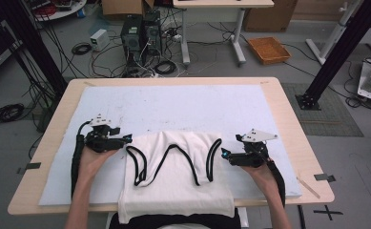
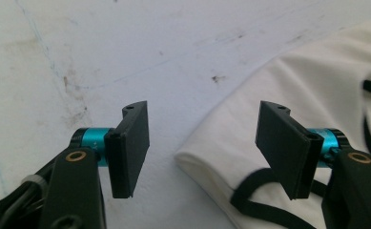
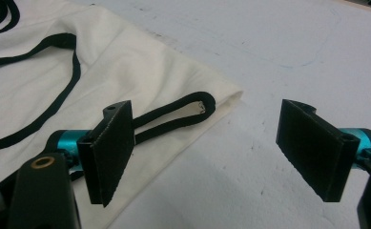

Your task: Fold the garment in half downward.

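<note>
A white sleeveless top [image 1: 173, 183] with black trim lies folded on the white mat [image 1: 173, 102], its lower part hanging over the table's front edge. My left gripper [image 1: 127, 139] is at the top's far left corner, jaws open. In the left gripper view the left gripper [image 2: 204, 148] has the folded corner of the top [image 2: 312, 90] between its open jaws, untouched. My right gripper [image 1: 225, 154] is at the far right corner, open. In the right gripper view the right gripper [image 3: 211, 143] is open, and a black strap loop [image 3: 192, 102] lies at the corner of the top [image 3: 126, 67].
The mat covers most of the wooden table [image 1: 295, 133]. On the floor beyond the table stand computer towers [image 1: 140, 31] among loose cables and an orange basket [image 1: 269, 50]. Black frame posts [image 1: 335, 52] rise at both sides.
</note>
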